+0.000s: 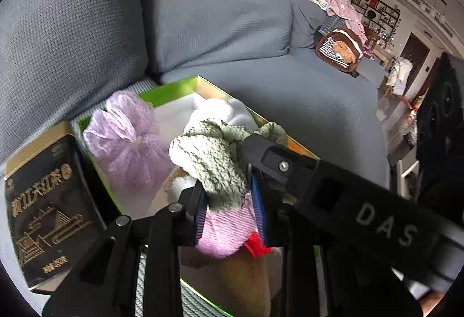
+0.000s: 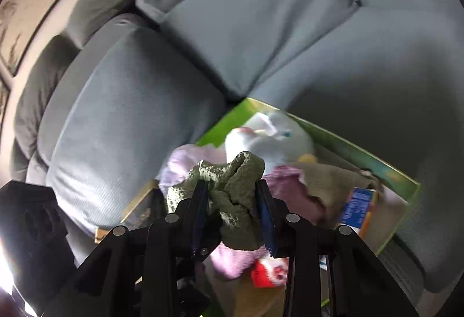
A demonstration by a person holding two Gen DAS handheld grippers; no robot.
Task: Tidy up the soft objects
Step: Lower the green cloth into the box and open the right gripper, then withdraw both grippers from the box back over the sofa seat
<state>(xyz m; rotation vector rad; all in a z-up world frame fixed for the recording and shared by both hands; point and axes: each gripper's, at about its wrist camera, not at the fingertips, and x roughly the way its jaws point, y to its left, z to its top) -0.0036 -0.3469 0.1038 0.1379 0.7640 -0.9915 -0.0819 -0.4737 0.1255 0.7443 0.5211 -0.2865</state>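
black gripper arm reaching in from the right edge (image 1: 362, 201): "D A S" in pale grey capitals, spaced out along the bar, pretty easy to read

black-and-gold box lid leaning at the left of the green box (image 1: 46, 207): gold Chinese characters run down the front, but they sit sideways and look mirrored, so the wording can't be made out; a gold line drawing of roofs sits under them, plus a tiny gold line of print at the bottom, too small to read

blue-and-orange printed packet inside the green box (image 2: 358, 208): white print on the blue patch, way too blurred to read
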